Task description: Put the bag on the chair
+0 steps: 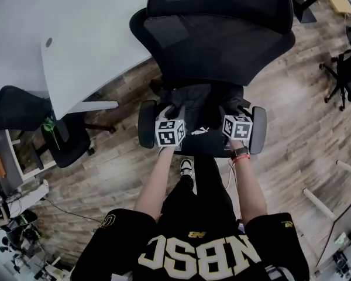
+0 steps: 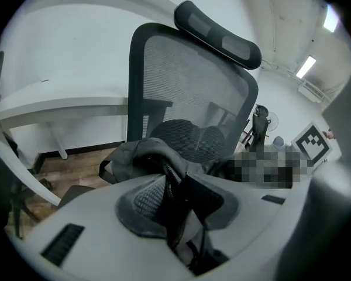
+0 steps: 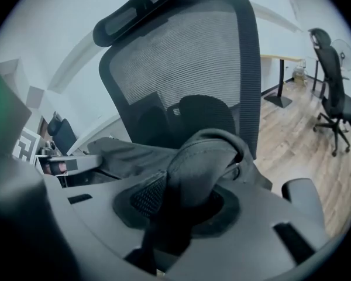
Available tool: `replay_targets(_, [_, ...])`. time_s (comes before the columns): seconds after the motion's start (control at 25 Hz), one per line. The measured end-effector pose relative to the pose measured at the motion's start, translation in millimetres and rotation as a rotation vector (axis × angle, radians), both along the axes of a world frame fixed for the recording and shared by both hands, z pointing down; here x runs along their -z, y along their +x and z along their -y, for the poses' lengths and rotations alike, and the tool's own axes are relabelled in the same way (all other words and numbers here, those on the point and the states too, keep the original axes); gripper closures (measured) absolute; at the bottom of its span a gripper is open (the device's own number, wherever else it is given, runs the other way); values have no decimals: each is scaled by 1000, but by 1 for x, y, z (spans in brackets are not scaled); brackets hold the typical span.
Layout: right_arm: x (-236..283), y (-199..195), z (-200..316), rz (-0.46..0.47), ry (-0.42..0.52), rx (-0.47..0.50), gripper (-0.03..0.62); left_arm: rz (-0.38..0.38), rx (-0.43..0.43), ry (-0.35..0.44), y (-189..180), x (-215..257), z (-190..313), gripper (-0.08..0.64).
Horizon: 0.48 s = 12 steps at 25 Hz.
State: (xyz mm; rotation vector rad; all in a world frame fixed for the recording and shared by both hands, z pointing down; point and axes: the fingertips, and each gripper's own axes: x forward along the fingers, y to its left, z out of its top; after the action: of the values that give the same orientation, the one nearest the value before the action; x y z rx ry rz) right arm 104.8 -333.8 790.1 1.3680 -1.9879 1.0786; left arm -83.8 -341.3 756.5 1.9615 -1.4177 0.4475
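A black office chair (image 1: 216,45) stands right in front of me, its mesh backrest (image 2: 187,81) (image 3: 181,63) filling both gripper views. A black bag (image 1: 200,107) lies slumped over the seat between the two armrests. My left gripper (image 1: 167,113) is shut on a fold of the bag's fabric by its zipper (image 2: 143,151), which runs down between the pads (image 2: 175,201). My right gripper (image 1: 237,107) is shut on a thick rolled edge or strap of the bag (image 3: 205,151), which bulges up out of the jaws (image 3: 175,206). The seat under the bag is mostly hidden.
The chair's armrests (image 1: 146,124) (image 1: 258,129) flank my grippers. A white desk (image 1: 76,34) lies behind the chair on the left, with another dark chair (image 1: 67,139) beside it. More office chairs (image 1: 348,69) (image 3: 333,92) stand on the wooden floor to the right.
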Motion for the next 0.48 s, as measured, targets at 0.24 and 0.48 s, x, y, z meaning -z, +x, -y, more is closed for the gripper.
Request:
replay_targets(0.24, [-43,6,4,9,-72,-12,468,1,-3,-72,7,-47,7,457])
replay_targets(0.48, [-95,2,4,-2,-147,-25,458,29,-6,-143,5,-101,15,445])
